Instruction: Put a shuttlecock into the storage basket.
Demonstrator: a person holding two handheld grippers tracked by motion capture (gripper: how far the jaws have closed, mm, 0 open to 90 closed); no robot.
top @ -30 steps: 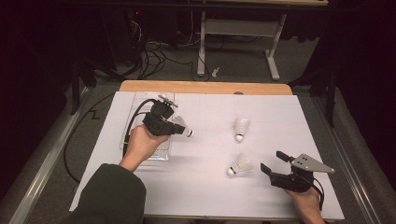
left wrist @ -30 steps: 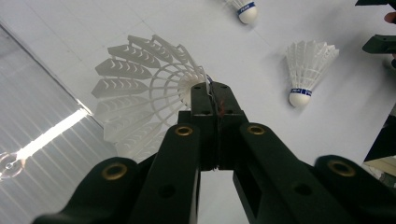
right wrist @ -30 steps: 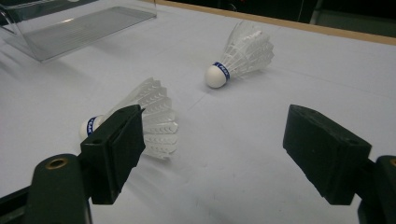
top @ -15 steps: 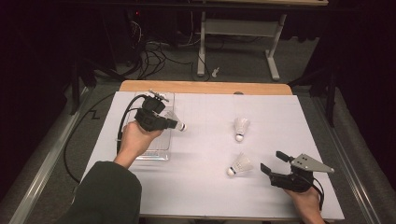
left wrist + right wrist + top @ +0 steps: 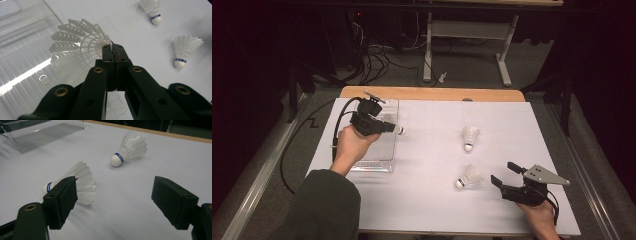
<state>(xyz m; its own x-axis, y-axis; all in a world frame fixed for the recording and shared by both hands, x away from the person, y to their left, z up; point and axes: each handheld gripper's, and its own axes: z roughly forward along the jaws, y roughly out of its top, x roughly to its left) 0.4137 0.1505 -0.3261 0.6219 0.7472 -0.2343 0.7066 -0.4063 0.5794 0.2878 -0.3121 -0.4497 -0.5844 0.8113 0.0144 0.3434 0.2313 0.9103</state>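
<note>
Nearest us, our right gripper (image 5: 503,176) rests on the white table cover (image 5: 432,200) with its jaws spread wide, just beside a white feathered shuttlecock (image 5: 468,176) lying on its side. Farther off, our left gripper (image 5: 393,127) clamps a second white plastic shuttlecock (image 5: 80,43) above the clear plastic tray (image 5: 374,162). A third shuttlecock (image 5: 470,136) lies beyond.

We see the left gripper (image 5: 393,127) holding 1 shuttlecock (image 5: 398,130) above the clear tray (image 5: 377,162); 2 shuttlecocks (image 5: 470,136) lie apart.

white shuttlecocks (image 5: 130,145), blue bands, black tongs (image 5: 120,202)
</note>
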